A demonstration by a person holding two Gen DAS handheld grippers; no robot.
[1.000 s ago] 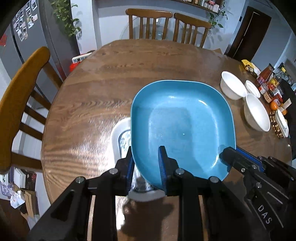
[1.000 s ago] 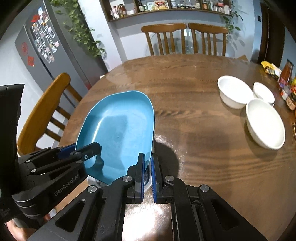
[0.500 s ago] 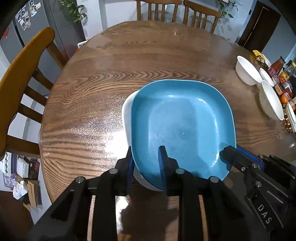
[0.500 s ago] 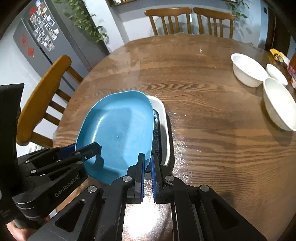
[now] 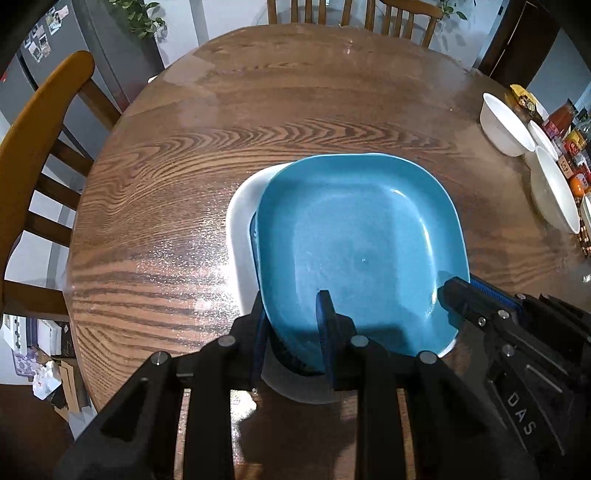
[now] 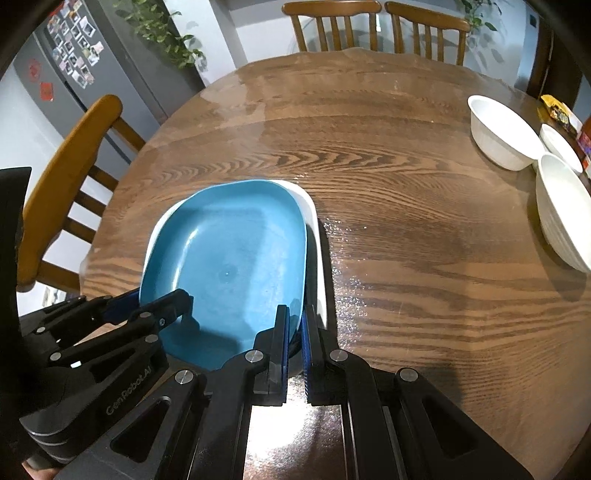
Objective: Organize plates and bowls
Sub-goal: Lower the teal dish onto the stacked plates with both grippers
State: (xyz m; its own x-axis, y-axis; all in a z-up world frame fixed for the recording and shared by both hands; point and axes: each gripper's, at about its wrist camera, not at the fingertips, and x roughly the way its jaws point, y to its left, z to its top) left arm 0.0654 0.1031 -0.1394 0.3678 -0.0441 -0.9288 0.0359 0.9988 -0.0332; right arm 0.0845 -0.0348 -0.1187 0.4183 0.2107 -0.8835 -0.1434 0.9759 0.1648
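Note:
A blue square plate (image 5: 358, 251) is held over a white plate (image 5: 240, 236) that lies on the round wooden table (image 5: 221, 122). My left gripper (image 5: 295, 314) is shut on the blue plate's near left rim. My right gripper (image 6: 293, 325) is shut on its near right rim (image 6: 295, 295). The blue plate (image 6: 229, 266) sits low over the white plate (image 6: 314, 221), nearly nested; I cannot tell if they touch. The right gripper also shows in the left wrist view (image 5: 458, 295), and the left gripper in the right wrist view (image 6: 162, 306).
Three white bowls (image 6: 498, 133) (image 6: 559, 147) (image 6: 565, 210) stand at the table's right edge, with jars and packets (image 5: 565, 129) beyond. Wooden chairs stand at the left (image 6: 66, 173) and far side (image 6: 332, 22). A grey fridge (image 6: 74, 66) is at the back left.
Both grippers have moved the blue plate down and over the white plate, which now shows around its left and far edges. The bowls have not moved.

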